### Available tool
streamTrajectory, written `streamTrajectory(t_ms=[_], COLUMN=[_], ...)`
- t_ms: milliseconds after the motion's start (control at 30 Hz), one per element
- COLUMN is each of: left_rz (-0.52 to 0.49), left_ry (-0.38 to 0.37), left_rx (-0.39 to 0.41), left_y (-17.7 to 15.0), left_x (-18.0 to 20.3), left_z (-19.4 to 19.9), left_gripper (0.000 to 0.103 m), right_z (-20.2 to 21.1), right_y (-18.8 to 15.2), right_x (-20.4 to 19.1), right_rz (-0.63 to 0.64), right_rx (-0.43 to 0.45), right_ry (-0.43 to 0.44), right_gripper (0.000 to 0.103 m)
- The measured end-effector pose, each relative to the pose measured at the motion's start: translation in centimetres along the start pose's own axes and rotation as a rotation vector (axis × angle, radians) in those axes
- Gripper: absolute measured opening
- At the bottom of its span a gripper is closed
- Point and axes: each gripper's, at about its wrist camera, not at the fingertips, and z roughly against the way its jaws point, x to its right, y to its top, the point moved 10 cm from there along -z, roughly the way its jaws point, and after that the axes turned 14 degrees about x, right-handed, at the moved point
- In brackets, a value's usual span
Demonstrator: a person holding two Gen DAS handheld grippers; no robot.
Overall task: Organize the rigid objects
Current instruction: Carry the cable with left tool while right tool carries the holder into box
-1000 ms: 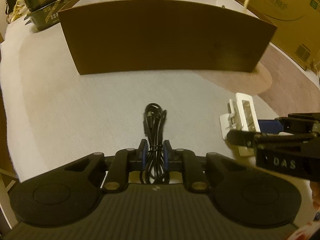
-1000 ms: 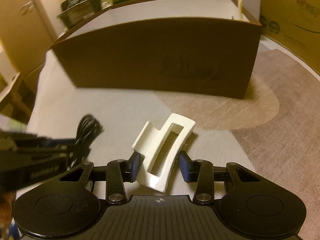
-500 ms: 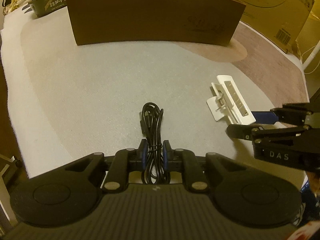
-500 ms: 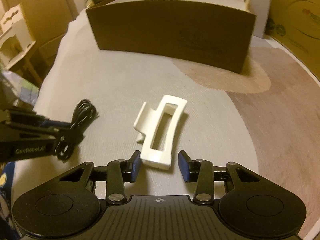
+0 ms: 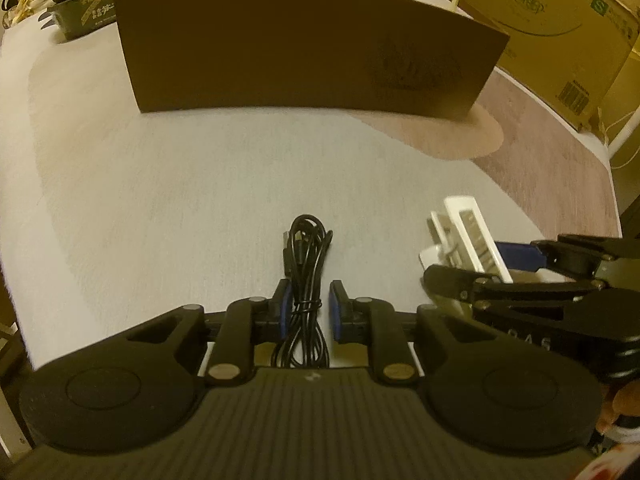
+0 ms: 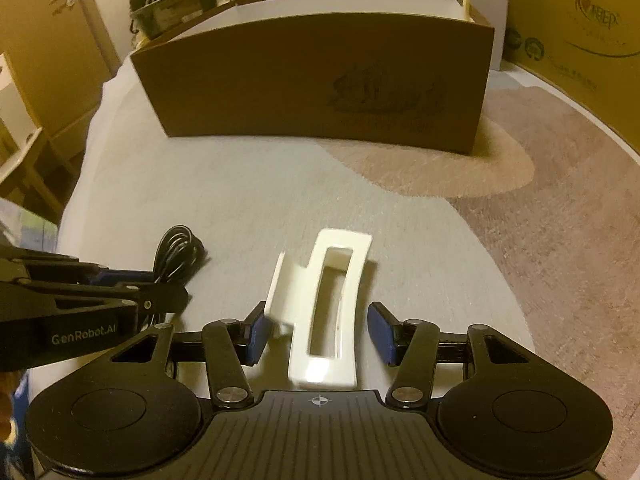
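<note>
A pale desk under dim yellow light. Nearest me, my left claw sat parted around the bundled black cable, pads not pressing it. My right claw gaped wide astride the white plastic holder, gripping nothing. Beyond stood the brown box. I judged the loose cable could slip out, and the holder twist, if squeezed off-centre.

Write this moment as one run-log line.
left gripper: around black cable | right gripper: open around white holder | brown box: beyond
</note>
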Motion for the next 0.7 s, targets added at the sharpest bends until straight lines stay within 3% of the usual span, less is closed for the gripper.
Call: streamTrajectory(t_ms=[200, 267, 700], left_rz=[-0.042, -0.054, -0.071], left_ry=[0.007, 0.014, 0.02], left_rx=[0.01, 0.01, 0.007], left_y=[0.3, 0.3, 0.3], left_x=[0.1, 0.0, 0.1], left_z=[-1.3, -1.5, -1.8], left_gripper=[0.018, 0.016, 0.015], right_z=[-0.3, -0.3, -0.2], right_y=[0.0, 0.1, 0.2], right_x=[0.0, 0.3, 0.5], right_rz=[0.008, 0.017, 0.019], right_rx=[0.006, 0.01, 0.006], right_ry=[-0.011, -0.023, -0.01], right_gripper=[0.052, 0.043, 0.043])
